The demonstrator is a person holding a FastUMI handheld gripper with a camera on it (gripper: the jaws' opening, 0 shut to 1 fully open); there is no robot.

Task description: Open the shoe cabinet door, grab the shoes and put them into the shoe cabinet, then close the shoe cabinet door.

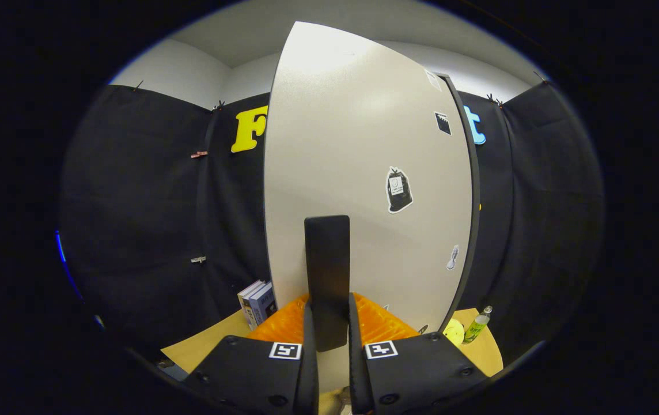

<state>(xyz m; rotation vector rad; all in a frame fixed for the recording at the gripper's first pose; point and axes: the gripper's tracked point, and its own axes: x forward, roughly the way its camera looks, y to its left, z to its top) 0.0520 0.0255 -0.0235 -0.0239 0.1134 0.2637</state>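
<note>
Two fingers of the gripper are closing narrowly on the black door handle, which is standing upright between them, both fingers pressing its lower end. The handle is sitting on the pale shoe cabinet door, which is rising just ahead, carrying several small stickers. An orange mat is lying at the door's foot on the wooden table. Books are standing left of the door; a green bottle and a yellow round object are sitting to the right.
</note>
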